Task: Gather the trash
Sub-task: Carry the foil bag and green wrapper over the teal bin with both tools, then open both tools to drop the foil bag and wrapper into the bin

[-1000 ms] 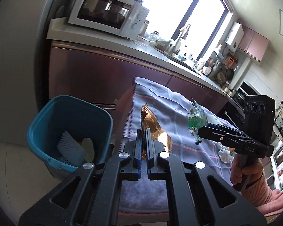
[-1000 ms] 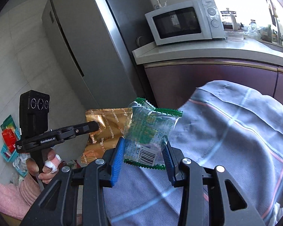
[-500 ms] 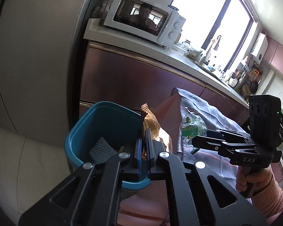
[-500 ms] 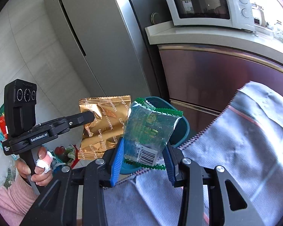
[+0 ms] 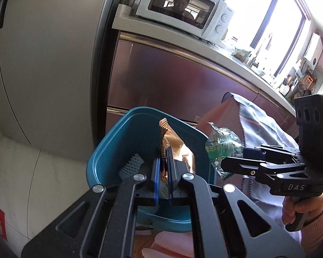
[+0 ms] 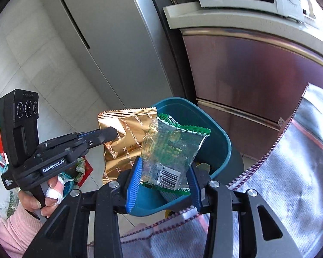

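Wrappers over the teal bin (image 5: 109, 150): our left gripper (image 5: 163, 172) pinches the gold wrapper (image 5: 176, 148); at 3 o'clock, our right gripper (image 6: 163, 185) clamps the green wrapper (image 6: 172, 148), poised for dropping.

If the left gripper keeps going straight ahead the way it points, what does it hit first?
Probably the far inner wall of the teal bin; the left gripper, shut on the gold wrapper, points into its opening. Depth is uncertain.

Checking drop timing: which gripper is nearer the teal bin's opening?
Left. The left gripper holds the gold wrapper over the teal bin opening; the right gripper, with the green wrapper, sits beside the bin's right rim.
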Available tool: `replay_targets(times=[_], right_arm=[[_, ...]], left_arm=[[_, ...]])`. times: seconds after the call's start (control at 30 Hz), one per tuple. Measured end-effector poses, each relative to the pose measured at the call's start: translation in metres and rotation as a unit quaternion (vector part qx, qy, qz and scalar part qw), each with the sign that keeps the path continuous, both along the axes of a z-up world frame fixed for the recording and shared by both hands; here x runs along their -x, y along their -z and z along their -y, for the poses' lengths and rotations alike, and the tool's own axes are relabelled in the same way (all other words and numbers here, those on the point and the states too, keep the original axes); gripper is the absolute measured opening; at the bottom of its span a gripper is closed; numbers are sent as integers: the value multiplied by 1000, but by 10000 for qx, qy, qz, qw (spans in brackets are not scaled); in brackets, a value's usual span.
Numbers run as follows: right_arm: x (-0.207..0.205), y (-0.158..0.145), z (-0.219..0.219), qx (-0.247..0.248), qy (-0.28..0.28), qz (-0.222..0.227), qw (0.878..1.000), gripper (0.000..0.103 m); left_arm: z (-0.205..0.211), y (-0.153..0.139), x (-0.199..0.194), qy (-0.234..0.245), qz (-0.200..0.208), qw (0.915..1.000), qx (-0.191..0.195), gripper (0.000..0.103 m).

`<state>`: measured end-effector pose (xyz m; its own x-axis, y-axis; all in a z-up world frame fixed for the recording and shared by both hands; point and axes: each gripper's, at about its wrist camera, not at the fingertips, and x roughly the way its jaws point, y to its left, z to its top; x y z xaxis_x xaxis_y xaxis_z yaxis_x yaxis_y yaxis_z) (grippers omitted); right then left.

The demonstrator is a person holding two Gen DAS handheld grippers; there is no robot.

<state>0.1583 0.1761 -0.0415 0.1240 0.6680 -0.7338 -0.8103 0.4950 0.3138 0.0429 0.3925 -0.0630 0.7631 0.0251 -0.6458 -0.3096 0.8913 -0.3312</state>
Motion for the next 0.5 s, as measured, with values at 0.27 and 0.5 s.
replay_targets(times=[0.27, 0.5], right_arm=[[-6, 12, -14, 156, 44, -129, 9998, 41], [-6, 13, -5, 58, 115, -146, 9998, 41]], left_arm=[[2, 22, -15, 10, -223, 9997, -3, 12], [4, 33, -20, -10, -314, 9995, 34, 16]])
